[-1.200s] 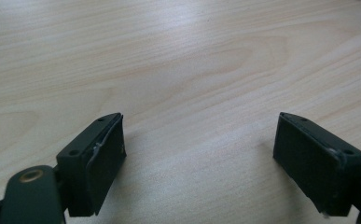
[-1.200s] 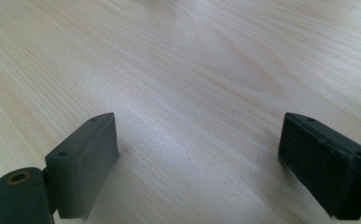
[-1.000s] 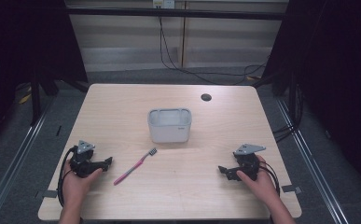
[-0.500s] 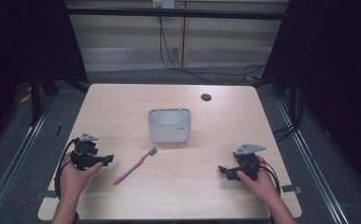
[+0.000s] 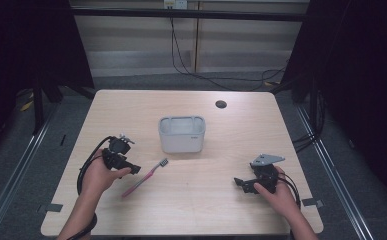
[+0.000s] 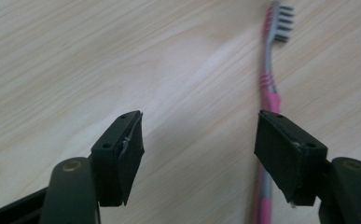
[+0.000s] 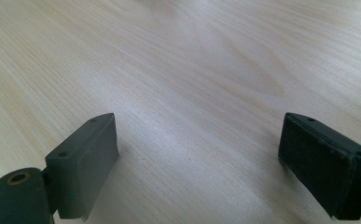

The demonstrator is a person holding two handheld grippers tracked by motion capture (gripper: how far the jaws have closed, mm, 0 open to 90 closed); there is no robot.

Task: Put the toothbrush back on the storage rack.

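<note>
A pink toothbrush (image 5: 146, 176) with a grey head lies flat on the wooden table (image 5: 131, 110), in front and to the left of a small grey bin (image 5: 182, 134). My left gripper (image 5: 133, 169) hovers just left of the brush handle. In the left gripper view its jaws (image 6: 199, 135) stand apart over bare wood and have just been closing. Nothing is between them; the toothbrush (image 6: 269, 88) runs behind the right-hand jaw. My right gripper (image 5: 238, 182) rests near the front right, pointing left. Its jaws (image 7: 197, 140) are wide open over bare table.
A round dark grommet (image 5: 221, 104) sits in the table top at the back right. Cables trail from both grippers toward the table's front edge. Dark curtains and floor rails flank the table.
My left gripper has risen and moved right toward the toothbrush, and its jaws look narrower. The right gripper, the toothbrush and the bin have stayed put.
</note>
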